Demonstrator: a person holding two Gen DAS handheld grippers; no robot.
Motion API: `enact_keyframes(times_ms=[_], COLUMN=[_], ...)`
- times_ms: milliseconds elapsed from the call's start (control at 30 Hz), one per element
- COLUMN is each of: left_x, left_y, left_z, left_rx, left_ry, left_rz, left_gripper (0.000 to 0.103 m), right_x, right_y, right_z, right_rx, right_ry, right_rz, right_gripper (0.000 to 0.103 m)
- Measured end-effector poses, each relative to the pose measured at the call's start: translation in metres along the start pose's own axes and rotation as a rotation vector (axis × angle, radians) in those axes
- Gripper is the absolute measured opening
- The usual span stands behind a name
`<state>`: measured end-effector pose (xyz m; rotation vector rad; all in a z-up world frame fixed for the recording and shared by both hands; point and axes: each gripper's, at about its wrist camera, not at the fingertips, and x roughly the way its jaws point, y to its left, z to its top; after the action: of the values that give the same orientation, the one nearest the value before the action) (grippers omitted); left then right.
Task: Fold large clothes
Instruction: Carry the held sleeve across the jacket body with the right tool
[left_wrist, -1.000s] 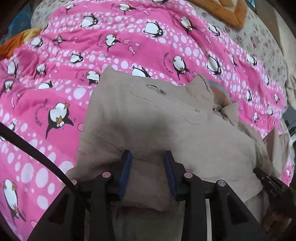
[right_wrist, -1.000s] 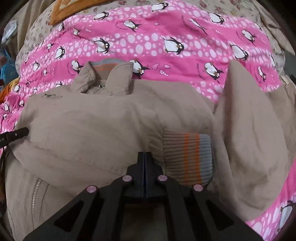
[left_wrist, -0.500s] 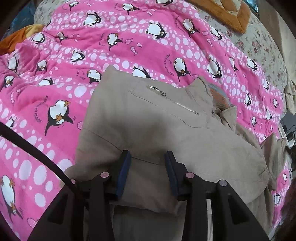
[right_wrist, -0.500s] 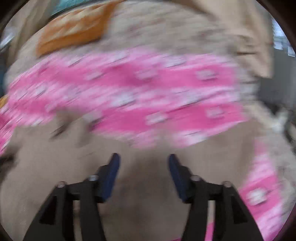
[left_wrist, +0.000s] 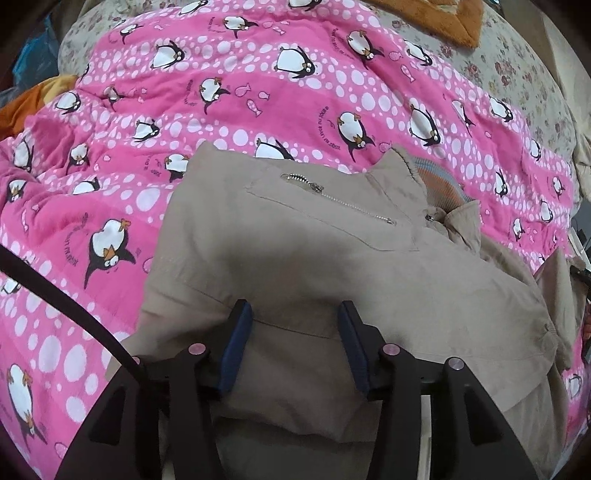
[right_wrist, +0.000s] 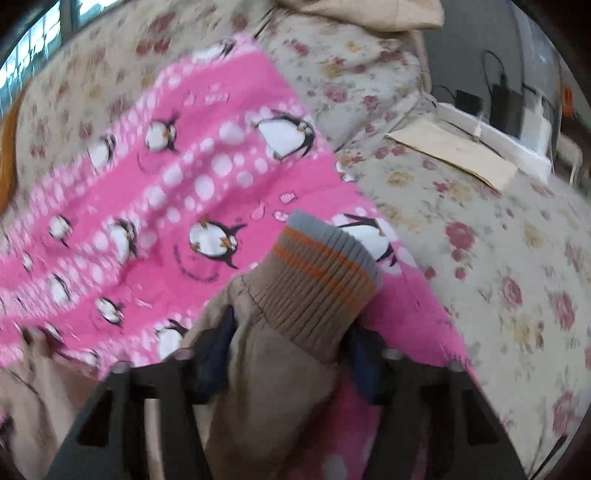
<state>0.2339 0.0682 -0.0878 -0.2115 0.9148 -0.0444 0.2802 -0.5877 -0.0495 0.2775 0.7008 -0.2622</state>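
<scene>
— What have your claws got?

— My right gripper (right_wrist: 291, 347) has just been closing, and its jaws now pinch a sleeve (right_wrist: 280, 354) just behind the ribbed cuff (right_wrist: 321, 280), which pokes out ahead, striped grey and orange. My left gripper (left_wrist: 293, 343) has just been opening; its pads stand apart, gripping nothing.

— And the garment?

— The beige jacket (left_wrist: 332, 266) lies folded under my left claw on the pink penguin blanket (left_wrist: 258, 85), chest zipper (left_wrist: 336, 199) up, over a floral bedspread (right_wrist: 480, 221).

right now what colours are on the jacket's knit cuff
Brown ribbing with two orange stripes and a grey edge on the knit cuff, clearest in the right wrist view.
</scene>
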Motion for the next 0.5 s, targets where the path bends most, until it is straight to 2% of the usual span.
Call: enact_keyframes(times_ms=[67, 200, 400, 500], left_x=[0.000, -0.003, -0.012, -0.025], left_y=[0.000, 0.003, 0.007, 0.012], left_z=[0.000, 0.000, -0.001, 0.001], left_rx=[-0.003, -0.015, -0.048, -0.069], left_ry=[-0.001, -0.001, -0.006, -0.028], left_rz=[-0.002, -0.015, -0.033, -0.044], left_gripper=[0.015, 0.015, 0.015, 0.015], right_x=[-0.019, -0.081, -0.196, -0.225], right_y=[-0.001, 0.007, 0.001, 0.026], right_z=[-0.006, -0.017, -0.007, -0.011], right_rx=[0.024, 0.018, 0.044, 0.064], right_ry=[-0.058, -0.170, -0.296, -0.335], right_rz=[-0.014, -0.112, -0.300, -0.268], right_gripper=[0.018, 0.018, 0.018, 0.018])
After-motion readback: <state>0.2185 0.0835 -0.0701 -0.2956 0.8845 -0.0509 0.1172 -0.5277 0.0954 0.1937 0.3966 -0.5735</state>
